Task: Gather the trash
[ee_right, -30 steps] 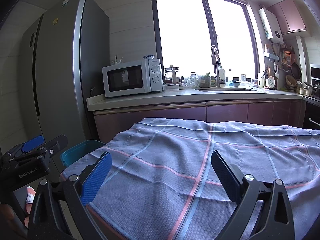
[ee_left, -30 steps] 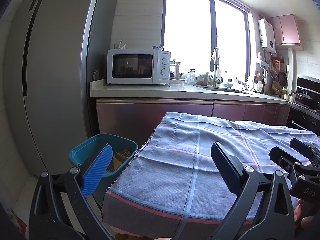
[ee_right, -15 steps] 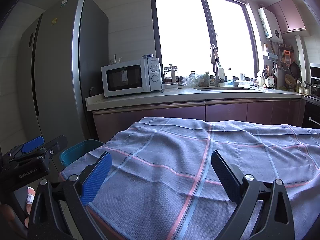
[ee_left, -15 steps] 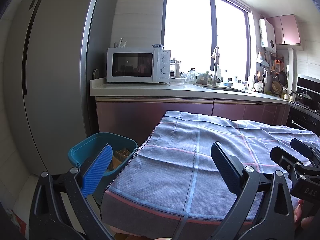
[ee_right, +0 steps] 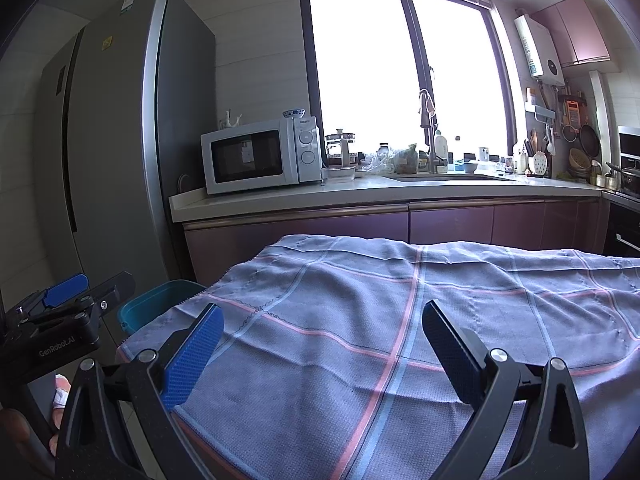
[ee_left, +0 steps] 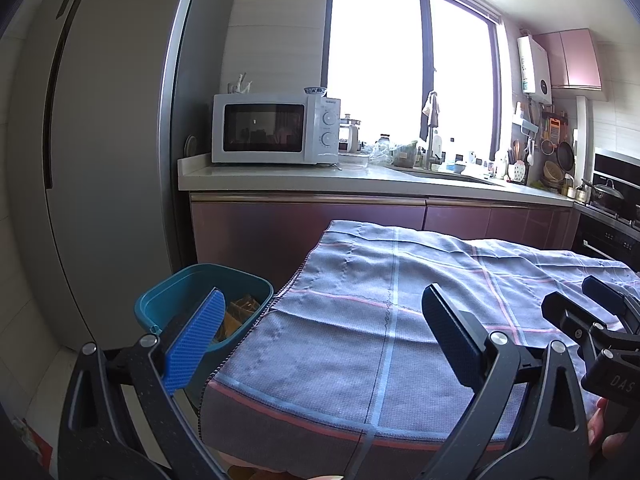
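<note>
Both grippers held wide and empty over a bare cloth

No loose trash can be seen on the cloth-covered bench [ee_left: 360,344]; what is visible lies in the teal bin [ee_left: 192,292], off the bench's left edge. The left gripper [ee_left: 320,340] is nearer to it than the right gripper [ee_right: 320,344], whose view catches only the bin's rim.

Readable text, not much of it
"GenRobot.AI" sits on the left gripper [ee_right: 56,312]; "DAS" shows on the right gripper [ee_left: 608,312].

Empty left claw [ee_left: 324,344] above tablecloth [ee_left: 360,340]
</note>
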{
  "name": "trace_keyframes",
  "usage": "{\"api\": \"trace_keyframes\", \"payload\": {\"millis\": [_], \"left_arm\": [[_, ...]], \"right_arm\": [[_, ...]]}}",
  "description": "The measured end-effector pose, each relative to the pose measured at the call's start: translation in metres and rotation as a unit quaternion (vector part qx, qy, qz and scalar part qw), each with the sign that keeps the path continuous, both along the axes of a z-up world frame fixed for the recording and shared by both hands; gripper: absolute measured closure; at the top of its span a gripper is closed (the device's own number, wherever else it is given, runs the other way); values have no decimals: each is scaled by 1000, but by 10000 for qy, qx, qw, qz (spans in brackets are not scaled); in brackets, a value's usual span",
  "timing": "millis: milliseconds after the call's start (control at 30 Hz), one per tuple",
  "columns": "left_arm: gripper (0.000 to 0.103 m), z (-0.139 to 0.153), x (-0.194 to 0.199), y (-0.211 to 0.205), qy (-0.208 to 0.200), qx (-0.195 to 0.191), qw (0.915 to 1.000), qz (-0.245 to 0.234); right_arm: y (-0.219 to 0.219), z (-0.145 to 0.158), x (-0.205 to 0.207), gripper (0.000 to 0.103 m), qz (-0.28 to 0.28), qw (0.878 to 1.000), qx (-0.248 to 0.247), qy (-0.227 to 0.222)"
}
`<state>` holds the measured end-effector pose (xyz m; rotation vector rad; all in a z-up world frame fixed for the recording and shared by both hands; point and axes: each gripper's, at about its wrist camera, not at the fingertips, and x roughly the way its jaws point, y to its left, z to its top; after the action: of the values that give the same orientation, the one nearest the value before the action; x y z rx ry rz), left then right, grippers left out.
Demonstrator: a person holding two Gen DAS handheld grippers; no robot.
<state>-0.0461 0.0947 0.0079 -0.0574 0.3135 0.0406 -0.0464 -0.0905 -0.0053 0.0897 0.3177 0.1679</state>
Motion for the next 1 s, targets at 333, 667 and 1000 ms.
{"api": "trace_keyframes", "payload": {"millis": [333, 667, 1000], "left_arm": [[6, -1, 1, -1, 15, -21, 10000, -8], [6, -1, 1, -1, 14, -23, 10000, -1], [6, 0, 2, 0, 16, -26, 10000, -2]], "right_arm": [[-1, 0, 0, 7, -10, 10000, 2, 4], [1, 1, 0, 7, -41, 10000, -3, 7], [2, 1, -1, 7, -50, 10000, -7, 14]]}}
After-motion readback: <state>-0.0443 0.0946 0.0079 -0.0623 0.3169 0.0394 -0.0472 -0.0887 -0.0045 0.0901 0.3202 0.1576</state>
